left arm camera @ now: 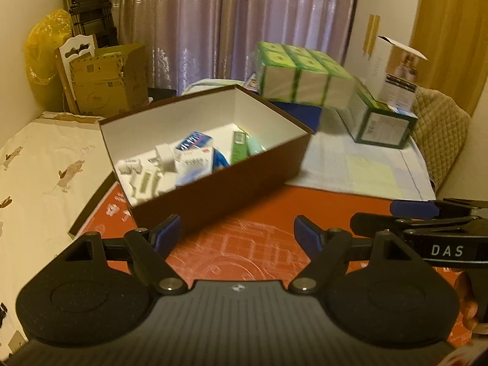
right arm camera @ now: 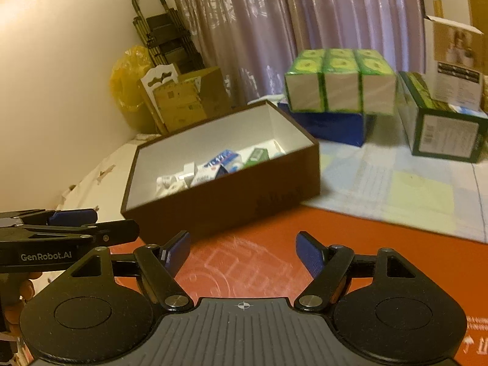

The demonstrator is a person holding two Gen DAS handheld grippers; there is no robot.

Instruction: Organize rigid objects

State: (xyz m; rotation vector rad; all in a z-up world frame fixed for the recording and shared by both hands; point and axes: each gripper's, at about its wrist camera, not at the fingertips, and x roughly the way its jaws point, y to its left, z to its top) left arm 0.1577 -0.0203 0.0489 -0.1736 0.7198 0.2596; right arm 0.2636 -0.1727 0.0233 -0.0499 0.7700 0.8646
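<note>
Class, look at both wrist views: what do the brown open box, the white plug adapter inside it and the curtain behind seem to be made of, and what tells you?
Brown box: likely cardboard, matte; thin straight walls, white lining.
Plug adapter: probably hard plastic, smooth white; moulded blocky shape, though blurred.
Curtain: fabric with a slight sheen; hanging folds catch the light.

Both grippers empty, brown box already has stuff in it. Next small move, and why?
Probably hold both back: the left gripper and right gripper are open and empty above the orange mat, and no loose item lies outside the brown box.
</note>
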